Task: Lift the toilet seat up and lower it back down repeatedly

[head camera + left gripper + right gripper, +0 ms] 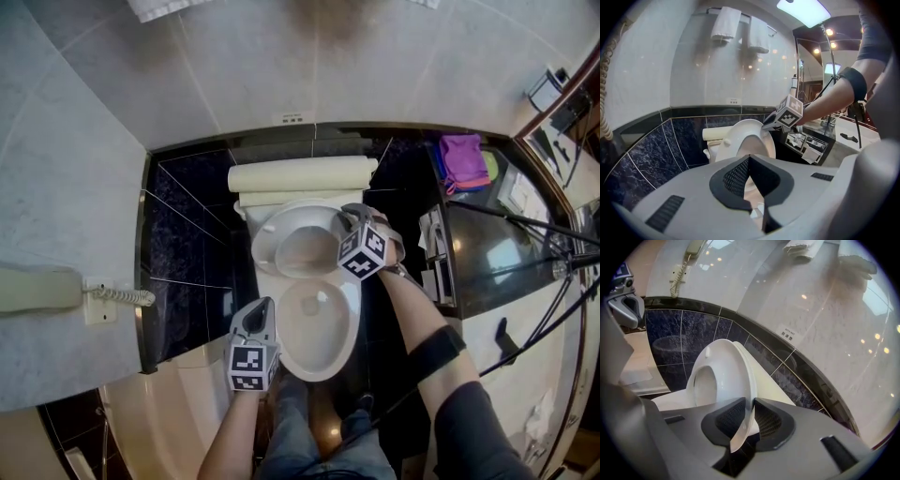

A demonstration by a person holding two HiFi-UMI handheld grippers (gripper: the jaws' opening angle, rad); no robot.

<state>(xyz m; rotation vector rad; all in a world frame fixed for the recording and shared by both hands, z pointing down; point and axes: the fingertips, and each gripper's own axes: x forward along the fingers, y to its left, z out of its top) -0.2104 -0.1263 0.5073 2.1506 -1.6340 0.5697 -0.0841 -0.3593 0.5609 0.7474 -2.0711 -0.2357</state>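
Gripping the toilet seat (731,366) by its right rim, my right gripper (749,405) holds it tilted up off the bowl (323,323); my left gripper (749,159) hangs clenched, empty, near the bowl's front-left edge.

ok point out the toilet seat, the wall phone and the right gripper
toilet seat (723,359), right gripper view, upper part of the raised ring
wall phone (36,289), head view, middle of the handset
right gripper (749,409), right gripper view, between its fingertips on the seat's edge

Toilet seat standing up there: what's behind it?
The cream cistern against the dark tiled wall. The toilet seat, pinched by the right claw, hides the cistern's lower front.
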